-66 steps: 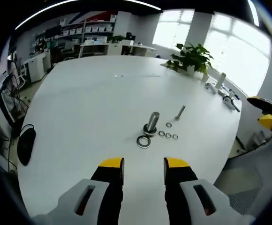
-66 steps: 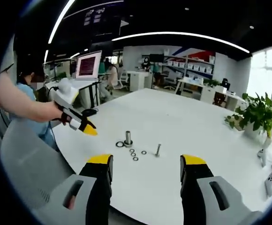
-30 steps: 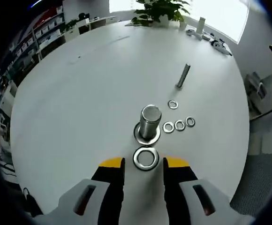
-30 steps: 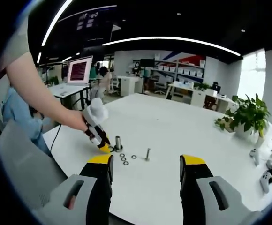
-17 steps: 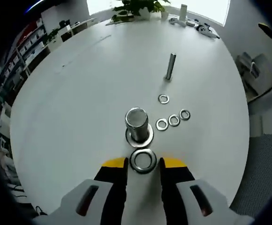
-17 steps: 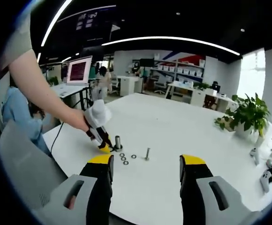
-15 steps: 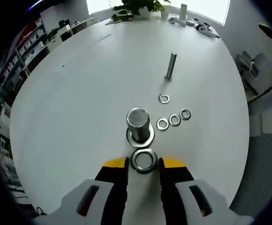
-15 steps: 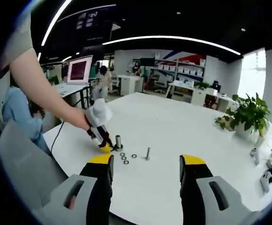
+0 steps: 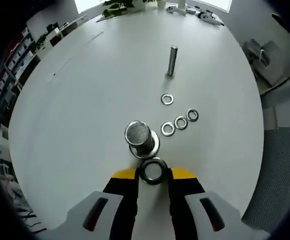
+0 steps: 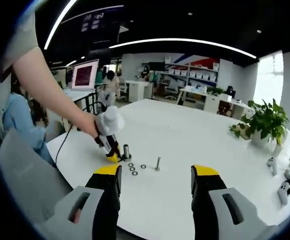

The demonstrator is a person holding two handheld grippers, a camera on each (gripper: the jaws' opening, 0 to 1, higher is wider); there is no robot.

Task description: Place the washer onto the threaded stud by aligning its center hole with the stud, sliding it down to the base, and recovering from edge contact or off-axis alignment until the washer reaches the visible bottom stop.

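closing on the washer, the left gripper has its yellow-tipped jaws narrow, one on each side of the ring, which lies flat on the white table just beside the stud on the gripper's side. jaws look touching or almost touching the washer's rim; cannot tell if it is firmly pinched, it seems not lifted yet. stud stands upright with a wide flange at its base, top face seen almost end-on. beyond the stud, three small washers sit in a short row, a fourth small washer a bit further off, and a slim bolt stands well apart from the stud. right gripper is held back well apart from the stud, jaws wide with nothing between them; its view shows the left gripper in a person's hand down at the stud. step in hand, as i judge it: get a grip on the washer rim. to do it well, squeeze evenly across the ring's width so it does not skid or flip, lift it level above the stud top, centre the hole over the stud before lowering. if an edge catches on the stud top, back up a little, level it and retry rather than pushing; the flange is the bottom stop
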